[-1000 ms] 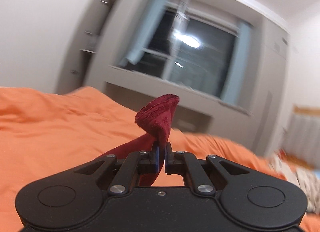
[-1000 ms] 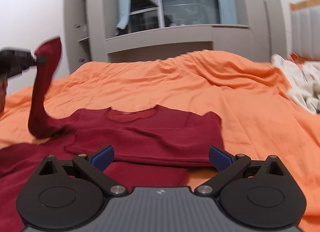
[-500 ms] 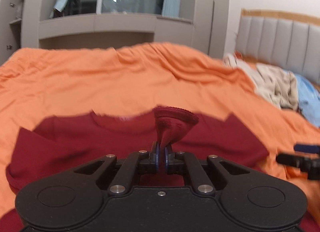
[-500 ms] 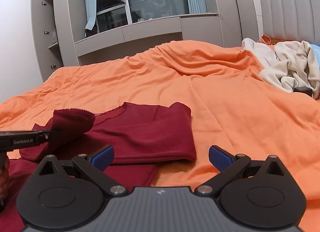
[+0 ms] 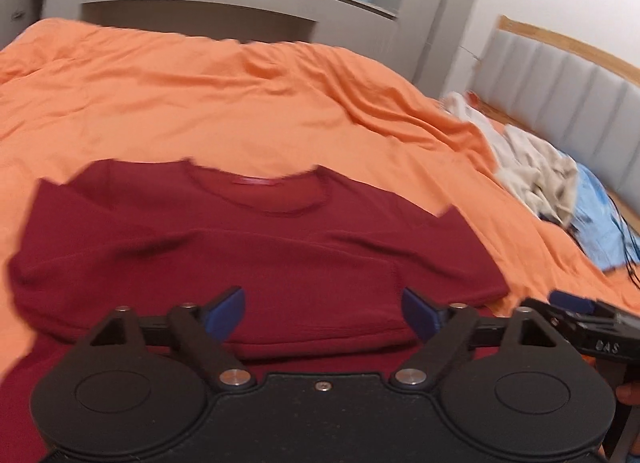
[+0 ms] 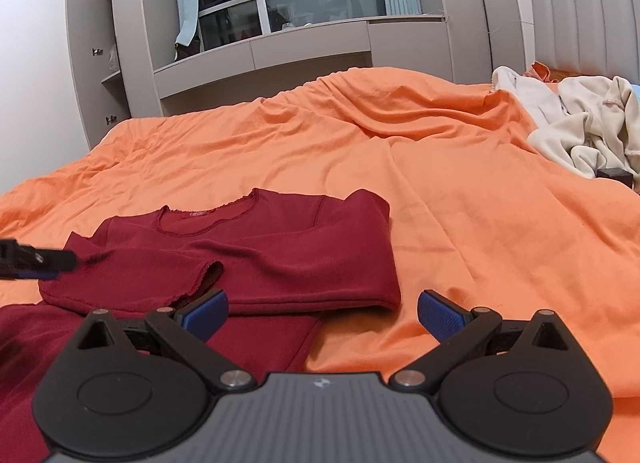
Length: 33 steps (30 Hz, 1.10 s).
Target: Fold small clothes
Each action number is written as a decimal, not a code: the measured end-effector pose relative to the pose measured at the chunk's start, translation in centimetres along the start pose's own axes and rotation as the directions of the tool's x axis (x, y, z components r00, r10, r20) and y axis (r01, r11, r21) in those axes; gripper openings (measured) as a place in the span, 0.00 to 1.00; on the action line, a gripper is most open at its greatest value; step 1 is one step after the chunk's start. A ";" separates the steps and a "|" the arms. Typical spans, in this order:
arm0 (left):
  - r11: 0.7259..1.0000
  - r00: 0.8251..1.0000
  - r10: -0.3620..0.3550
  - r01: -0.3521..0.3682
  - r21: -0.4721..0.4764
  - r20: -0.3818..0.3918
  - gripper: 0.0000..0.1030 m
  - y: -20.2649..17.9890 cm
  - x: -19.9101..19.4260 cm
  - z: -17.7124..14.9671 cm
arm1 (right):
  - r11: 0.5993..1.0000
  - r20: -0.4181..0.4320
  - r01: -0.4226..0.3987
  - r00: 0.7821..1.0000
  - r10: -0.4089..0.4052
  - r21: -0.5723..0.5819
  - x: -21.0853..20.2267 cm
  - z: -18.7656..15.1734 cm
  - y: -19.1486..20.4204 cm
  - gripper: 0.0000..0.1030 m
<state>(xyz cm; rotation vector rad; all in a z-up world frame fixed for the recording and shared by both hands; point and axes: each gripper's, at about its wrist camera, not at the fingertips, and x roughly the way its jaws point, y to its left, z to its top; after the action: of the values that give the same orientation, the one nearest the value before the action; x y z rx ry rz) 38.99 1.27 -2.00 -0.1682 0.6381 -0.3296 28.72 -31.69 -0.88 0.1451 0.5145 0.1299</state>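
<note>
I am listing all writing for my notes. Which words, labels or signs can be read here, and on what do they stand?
"BAS": right claw, on its side, left wrist view; partly hidden.
Neck label of the red top: too small to read.
Small emblem on the right claw's grey body: a sign, no letters.
Nothing else readable.

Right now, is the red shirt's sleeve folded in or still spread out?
Folded in. The sleeve lies across the chest of the dark red long-sleeved shirt, cuff near the middle, on the orange bedspread.

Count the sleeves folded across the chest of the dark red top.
2. One sleeve lies across from the left, cuff near centre; the other sleeve is folded in from the right. The dark red top lies flat.
</note>
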 end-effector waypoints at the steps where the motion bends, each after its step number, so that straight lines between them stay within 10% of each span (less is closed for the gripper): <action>1: 1.000 1.000 0.028 -0.028 -0.014 0.007 0.90 1.0 -0.6 0.2 | 1.000 -0.004 -0.001 1.000 0.001 -0.010 0.1 0.0 0.1 1.00; 7: 0.961 0.979 0.198 -0.184 -0.205 0.051 0.92 8.8 -4.4 0.8 | 0.997 -0.017 -0.005 1.000 0.004 -0.080 0.6 -0.4 1.3 1.00; 13: 0.837 0.952 0.294 -0.215 -0.504 0.081 0.88 16.2 -6.2 0.9 | 0.986 -0.025 -0.035 0.999 0.031 -0.166 0.9 -0.5 2.9 1.00; 28: 0.634 0.965 0.260 -0.151 -0.759 0.024 0.15 21.9 -2.5 -0.9 | 0.849 0.021 -0.083 0.994 0.111 -0.522 6.6 2.0 11.1 1.00; 33: 0.618 0.961 0.272 -0.135 -0.775 0.050 0.03 21.9 -2.5 -1.1 | 0.840 -0.032 -0.045 0.999 0.033 -0.540 9.1 1.2 12.0 1.00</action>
<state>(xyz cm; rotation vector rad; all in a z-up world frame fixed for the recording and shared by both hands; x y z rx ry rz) 41.92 22.50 -7.05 -0.9393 0.5929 0.2108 36.14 -18.60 -2.23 -0.4040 0.4791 0.3132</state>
